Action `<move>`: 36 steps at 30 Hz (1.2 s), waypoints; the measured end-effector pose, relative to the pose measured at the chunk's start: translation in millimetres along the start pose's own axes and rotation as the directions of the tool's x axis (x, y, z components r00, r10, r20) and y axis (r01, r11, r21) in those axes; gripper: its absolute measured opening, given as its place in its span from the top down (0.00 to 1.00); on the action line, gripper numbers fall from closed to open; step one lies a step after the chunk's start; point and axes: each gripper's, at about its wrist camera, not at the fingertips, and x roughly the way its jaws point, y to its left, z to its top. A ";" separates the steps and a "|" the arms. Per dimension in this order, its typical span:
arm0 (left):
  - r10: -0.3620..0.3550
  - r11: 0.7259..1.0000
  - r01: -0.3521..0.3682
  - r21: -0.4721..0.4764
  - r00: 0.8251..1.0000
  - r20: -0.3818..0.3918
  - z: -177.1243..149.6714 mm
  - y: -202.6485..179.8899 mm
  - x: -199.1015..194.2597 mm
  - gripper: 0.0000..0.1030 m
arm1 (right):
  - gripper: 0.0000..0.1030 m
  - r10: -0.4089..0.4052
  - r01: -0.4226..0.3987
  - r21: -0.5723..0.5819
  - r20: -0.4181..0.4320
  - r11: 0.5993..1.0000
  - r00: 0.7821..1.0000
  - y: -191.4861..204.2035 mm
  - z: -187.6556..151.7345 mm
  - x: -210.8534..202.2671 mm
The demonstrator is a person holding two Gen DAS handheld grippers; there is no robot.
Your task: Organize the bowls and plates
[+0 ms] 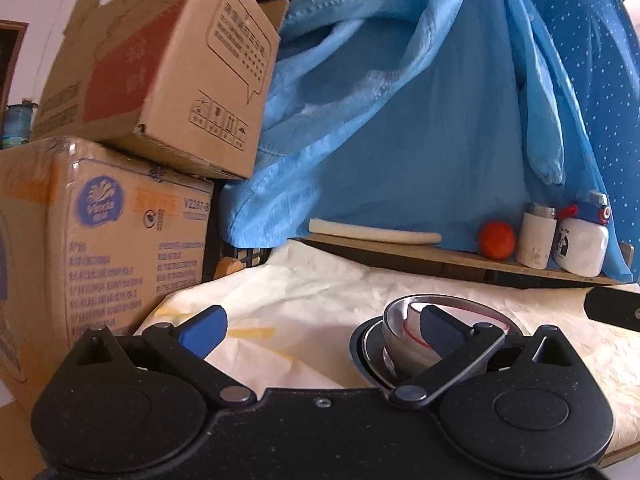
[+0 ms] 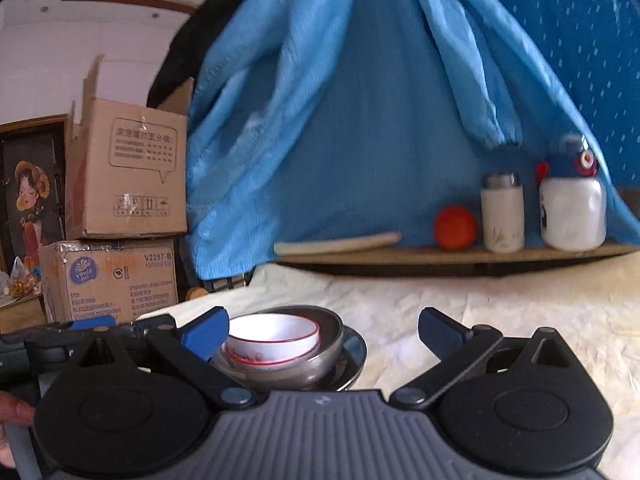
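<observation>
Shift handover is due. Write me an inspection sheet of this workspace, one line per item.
Surface: table under a creased cream cloth, yellow stains at left.
Job's things: white red-rimmed bowls nested in a steel bowl on a steel plate.
Clutter: orange ball, white flask, white bottle, pale stick on the rear ledge.
Grippers: left gripper open; right gripper open, both empty.
Cables: nothing seen.
Surroundings: blue garments, stacked cardboard boxes.

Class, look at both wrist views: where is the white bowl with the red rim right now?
The white bowl sits nested inside the steel bowl, which stands on the metal plate, low and left of centre in the right wrist view.
</observation>
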 end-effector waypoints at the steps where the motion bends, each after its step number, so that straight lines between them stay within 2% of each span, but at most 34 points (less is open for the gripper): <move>1: -0.003 1.000 0.003 0.001 1.000 0.001 -3.3 -0.7 -2.0 0.01 | 0.00 -0.017 0.017 -0.002 0.010 1.000 1.000 2.5 -3.4 -2.5; 5: -0.044 0.999 0.044 0.008 0.999 -0.017 -16.7 -4.5 -8.1 0.01 | 0.00 -0.073 0.073 -0.012 0.015 0.997 0.997 9.7 -18.2 -9.8; 11: -0.053 0.996 0.053 0.074 0.999 0.010 -32.4 -13.6 -15.7 0.01 | 0.00 -0.133 0.133 -0.048 0.013 0.990 0.991 17.1 -32.0 -15.2; 16: -0.064 0.996 0.064 0.067 0.998 0.003 -40.3 -14.2 -19.1 0.01 | 0.00 -0.182 0.182 -0.031 -0.001 0.983 0.983 11.0 -43.8 -17.3; 24: -0.085 0.995 0.086 0.049 0.996 -0.033 -49.0 -13.6 -16.0 0.01 | 0.00 -0.177 0.178 0.025 -0.041 0.984 0.983 0.4 -54.1 -15.9; 36: -0.083 0.996 0.086 0.037 0.994 -0.065 -55.4 -11.5 -18.1 0.01 | 0.00 -0.170 0.169 -0.019 -0.072 0.985 0.983 7.7 -61.2 -11.3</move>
